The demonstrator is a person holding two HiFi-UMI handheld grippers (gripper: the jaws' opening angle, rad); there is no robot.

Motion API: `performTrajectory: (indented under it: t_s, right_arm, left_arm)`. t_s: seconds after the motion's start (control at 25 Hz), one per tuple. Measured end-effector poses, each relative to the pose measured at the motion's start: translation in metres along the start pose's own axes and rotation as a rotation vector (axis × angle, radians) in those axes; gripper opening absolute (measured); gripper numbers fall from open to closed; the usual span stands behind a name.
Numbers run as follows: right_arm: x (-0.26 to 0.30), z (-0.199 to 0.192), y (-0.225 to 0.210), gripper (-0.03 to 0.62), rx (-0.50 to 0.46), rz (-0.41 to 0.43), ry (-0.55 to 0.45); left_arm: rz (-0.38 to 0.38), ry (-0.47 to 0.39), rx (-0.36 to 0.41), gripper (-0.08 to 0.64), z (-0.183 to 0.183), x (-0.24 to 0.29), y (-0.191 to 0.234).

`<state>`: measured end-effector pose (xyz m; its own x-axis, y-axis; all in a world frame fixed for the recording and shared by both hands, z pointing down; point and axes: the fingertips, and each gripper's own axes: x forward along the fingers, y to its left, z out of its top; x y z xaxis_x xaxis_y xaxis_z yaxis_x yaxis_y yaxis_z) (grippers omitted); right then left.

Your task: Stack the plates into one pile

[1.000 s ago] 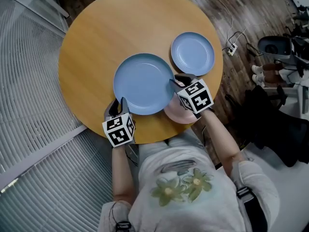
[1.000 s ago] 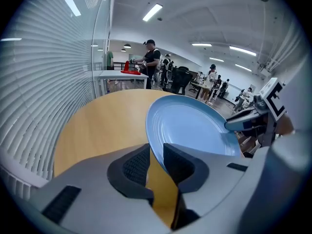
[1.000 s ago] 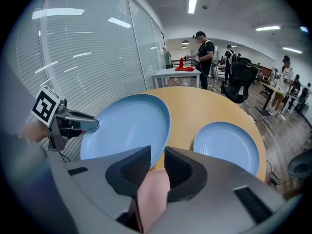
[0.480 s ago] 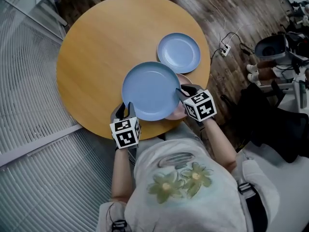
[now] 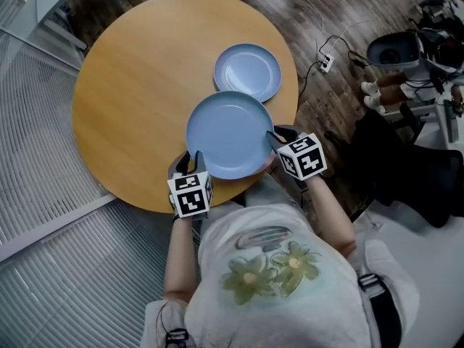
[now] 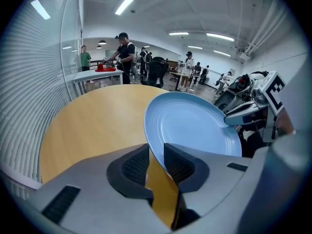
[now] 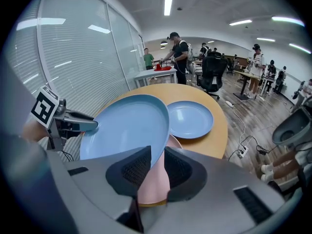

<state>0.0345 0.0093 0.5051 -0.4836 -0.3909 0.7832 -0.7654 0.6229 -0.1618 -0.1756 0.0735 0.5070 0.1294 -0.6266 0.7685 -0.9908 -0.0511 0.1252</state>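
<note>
Large blue plate (image 5: 230, 135): plain pale blue, round, with a shallow well and a raised rim; glossy, nothing on it.
Where: over the near edge of the round wooden table (image 5: 123, 85), just in front of the person, held between the two grippers.
Beneath it: a pink plate (image 7: 155, 182) lies on the table under its right side. Only a strip of pink shows past the blue rim, and whether the two touch cannot be told.
Neighbour: a small blue plate (image 5: 247, 72) lies flat on the table just beyond it, the rims close together in the head view.
Facing: well upward. Being round, it has no long axis; the line between the two grips runs across the person's front.
Left gripper (image 5: 188, 159): clamped on the near-left rim, which is pinched between the ribbed pads.
Right gripper (image 5: 276, 138): clamped on the opposite, right rim in the same way.
Arms: both forearms reach forward from the torso and slant down, with the marker cubes uppermost.
</note>
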Motion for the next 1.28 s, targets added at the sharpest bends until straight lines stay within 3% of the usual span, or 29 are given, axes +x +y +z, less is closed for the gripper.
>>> performTrajectory:
  t_s: [0.48,0.96,1.28]
  right_arm:
    - [-0.022,-0.031,-0.052,0.106,0.069,-0.042,0.022]
    - [-0.003,-0.061,-0.055,0.106,0.096,-0.008,0.055]
    - [0.018,-0.084,-0.058,0.106,0.098,-0.015,0.112]
  left_arm:
    - [-0.044,0.039,0.065,0.103,0.012,0.020,-0.058]
    - [-0.009,0.154,0.103,0.103,-0.027,0.048,-0.056]
    - [-0.003,0.185,0.116,0.103,-0.044,0.065,-0.055]
